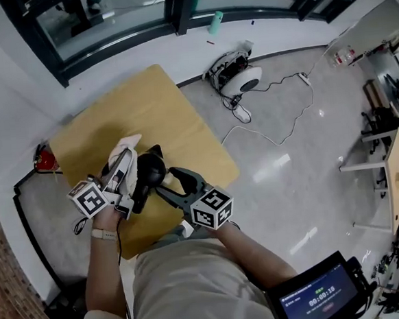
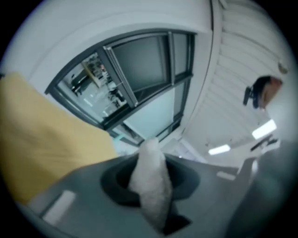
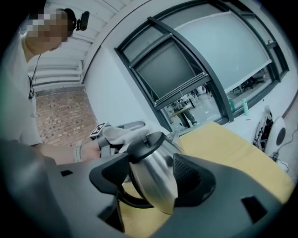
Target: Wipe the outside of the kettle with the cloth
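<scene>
- My right gripper (image 3: 151, 185) is closed on the kettle (image 3: 153, 160): a jaw presses each flank of the steel body, and they stand wide apart to take it.
- The kettle sits aslant between those jaws, with its black lid (image 3: 148, 142) up and tipped toward my left hand and its black handle (image 3: 132, 202) low by the left jaw.
- It is over the table (image 1: 147, 111), near the edge closest to me. I cannot tell whether its base touches the top.
- My left gripper (image 2: 151, 193) is clamped on the cloth (image 2: 150, 167). The jaws are pinched tight on the white fold, which sticks out past their tips.
- In the right gripper view the cloth lies against the kettle's upper side just beside the lid, with the left gripper right behind it.
- In the head view the two grippers come at the kettle from opposite sides, the left with the cloth and the right with the grip.
- Beyond the table are a pale floor (image 1: 288, 148), a white device (image 1: 243, 80) with trailing cables, and a dark-framed window (image 3: 186, 60).
</scene>
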{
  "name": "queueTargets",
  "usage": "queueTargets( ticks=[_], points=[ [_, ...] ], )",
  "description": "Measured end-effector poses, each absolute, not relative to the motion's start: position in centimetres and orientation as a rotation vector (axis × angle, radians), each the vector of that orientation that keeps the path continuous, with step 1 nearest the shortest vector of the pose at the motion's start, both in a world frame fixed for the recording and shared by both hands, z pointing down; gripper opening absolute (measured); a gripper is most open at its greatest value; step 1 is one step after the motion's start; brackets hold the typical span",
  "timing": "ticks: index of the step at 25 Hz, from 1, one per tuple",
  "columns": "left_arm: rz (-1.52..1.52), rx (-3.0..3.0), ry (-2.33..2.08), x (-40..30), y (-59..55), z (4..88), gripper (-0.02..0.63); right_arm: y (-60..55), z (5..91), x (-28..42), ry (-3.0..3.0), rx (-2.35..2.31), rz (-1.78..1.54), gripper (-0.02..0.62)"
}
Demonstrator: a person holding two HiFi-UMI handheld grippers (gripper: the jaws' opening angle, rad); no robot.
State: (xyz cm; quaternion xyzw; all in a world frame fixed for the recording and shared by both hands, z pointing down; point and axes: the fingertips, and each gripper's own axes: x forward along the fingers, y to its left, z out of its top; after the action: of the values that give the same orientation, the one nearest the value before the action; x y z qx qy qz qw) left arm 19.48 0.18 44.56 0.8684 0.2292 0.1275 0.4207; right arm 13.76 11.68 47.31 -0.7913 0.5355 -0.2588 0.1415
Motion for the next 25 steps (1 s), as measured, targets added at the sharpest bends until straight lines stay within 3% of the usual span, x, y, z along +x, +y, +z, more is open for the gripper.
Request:
queueTargets(
  ticks=[4, 7, 10, 14, 18, 20, 23, 25],
  points=[
    [0.635, 2.117, 0.421, 19.4, -1.7, 51.3, 0.085, 11.5, 47.0, 13.2, 1.571, -2.277, -0.752, 0.278],
    [0.53, 2.334, 0.637, 19.6, -1.0, 42.5, 0.086, 11.2, 46.8, 13.0, 1.629, -2.303, -0.76, 0.278],
    [0.504, 2.73, 1.133, 19.9, 5.5, 33.5, 0.086, 11.4, 46.8, 12.9, 1.713, -2.355, -0.753, 0.278],
    [1.029, 2.971, 1.671, 16.9, 12.3, 40.8, 0.092, 14.4, 47.7, 13.3, 1.654, -2.364, -0.783, 0.278],
    [1.084, 2.964, 1.834, 12.2, 13.6, 43.2, 0.099, 20.2, 49.8, 14.1, 1.465, -2.421, -0.833, 0.277],
    [1.033, 3.015, 1.724, 13.3, 12.8, 43.6, 0.099, 22.3, 50.9, 14.2, 1.365, -2.427, -0.856, 0.277],
    [0.978, 2.943, 1.215, 17.9, 9.7, 42.8, 0.1, 22.7, 51.9, 13.8, 1.309, -2.405, -0.896, 0.276],
    [1.008, 2.956, 1.303, 16.5, 10.4, 42.8, 0.1, 22.1, 52.0, 12.9, 1.35, -2.403, -0.906, 0.276]
  ],
)
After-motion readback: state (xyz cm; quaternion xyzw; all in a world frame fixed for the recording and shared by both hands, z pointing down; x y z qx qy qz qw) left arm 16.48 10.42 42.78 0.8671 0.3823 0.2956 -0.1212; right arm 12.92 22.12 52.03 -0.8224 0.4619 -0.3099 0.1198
